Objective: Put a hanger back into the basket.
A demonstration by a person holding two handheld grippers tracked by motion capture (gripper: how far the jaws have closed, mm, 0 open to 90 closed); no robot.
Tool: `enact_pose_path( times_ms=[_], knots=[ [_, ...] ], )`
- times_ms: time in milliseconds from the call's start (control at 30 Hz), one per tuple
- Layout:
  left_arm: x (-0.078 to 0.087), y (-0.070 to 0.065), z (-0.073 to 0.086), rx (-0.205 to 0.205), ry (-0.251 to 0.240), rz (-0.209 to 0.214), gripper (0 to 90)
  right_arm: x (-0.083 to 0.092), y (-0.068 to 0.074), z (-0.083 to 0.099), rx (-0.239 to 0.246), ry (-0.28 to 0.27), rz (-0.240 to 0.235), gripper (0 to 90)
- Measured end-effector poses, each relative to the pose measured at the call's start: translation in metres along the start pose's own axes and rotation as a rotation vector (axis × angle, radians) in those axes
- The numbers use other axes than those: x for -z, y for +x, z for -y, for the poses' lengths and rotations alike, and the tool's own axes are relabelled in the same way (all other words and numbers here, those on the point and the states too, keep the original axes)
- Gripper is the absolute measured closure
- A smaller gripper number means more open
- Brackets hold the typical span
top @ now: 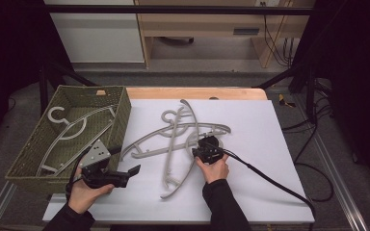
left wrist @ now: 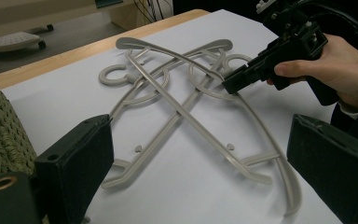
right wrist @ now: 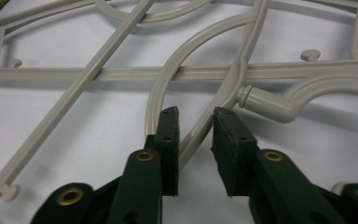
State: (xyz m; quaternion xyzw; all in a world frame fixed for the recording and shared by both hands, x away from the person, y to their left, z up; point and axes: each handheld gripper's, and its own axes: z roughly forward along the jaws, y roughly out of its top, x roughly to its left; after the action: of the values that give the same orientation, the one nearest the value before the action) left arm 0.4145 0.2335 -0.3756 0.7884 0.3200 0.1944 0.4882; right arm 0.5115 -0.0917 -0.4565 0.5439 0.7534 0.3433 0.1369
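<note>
- High view: a white sheet (top: 250, 159) covers the table, with a strip of wooden edge (top: 192, 93) showing along the far side. A green woven basket (top: 120, 118) stands at the left, overhanging the sheet's left border; one hanger in the basket (top: 70, 129) lies across its floor.
- High view: a heap of grey hangers (top: 176, 139) lies crossed near the middle of the sheet. Bare sheet runs to the right of the heap and along the near edge.
- High view: the right gripper (top: 207, 149) sits on the heap's right side, its cable trailing off toward the near right corner. The left gripper (top: 130, 171) rests just in front of the basket, near the heap's left ends, pointing right.
- Left gripper view: the left gripper's jaws stand spread wide, nothing between them; the hangers (left wrist: 186, 116) lie ahead on the sheet, apart from the jaws. The basket wall (left wrist: 4, 140) is at the left edge. Farther off, the right gripper (left wrist: 235, 80) has its tip at a hanger's curved part, beside a hook loop.
- Right gripper view: a curved hanger bar (right wrist: 200, 128) runs between the right gripper (right wrist: 196, 116) jaws. The gap is narrow; the bar touches the left pad, while a slim gap shows beside the right pad, so no firm pinch is seen. The other bars cross just beyond the tips.
</note>
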Motion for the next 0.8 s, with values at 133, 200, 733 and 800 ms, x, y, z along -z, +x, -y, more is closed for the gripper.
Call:
enact_pose_path(
  times_ms=[133, 200, 733, 800],
  knots=[
    [0.000, 0.000, 0.000, 0.001, 0.000, -0.002, 7.0, 0.003, -0.004, 0.000, 0.013, 0.007, 0.018, 74.7],
    [0.000, 0.000, 0.000, 0.001, 0.001, -0.001, 7.0, 0.004, -0.007, 0.000, 0.011, 0.001, 0.037, 67.4],
    [-0.002, -0.001, 0.001, -0.003, 0.009, 0.002, 7.3, 0.001, -0.012, 0.000, 0.007, 0.025, 0.057, 76.6],
    [-0.003, -0.001, 0.001, -0.004, 0.011, 0.001, 7.3, 0.003, -0.015, -0.001, 0.012, 0.034, 0.061, 80.9]
  ],
)
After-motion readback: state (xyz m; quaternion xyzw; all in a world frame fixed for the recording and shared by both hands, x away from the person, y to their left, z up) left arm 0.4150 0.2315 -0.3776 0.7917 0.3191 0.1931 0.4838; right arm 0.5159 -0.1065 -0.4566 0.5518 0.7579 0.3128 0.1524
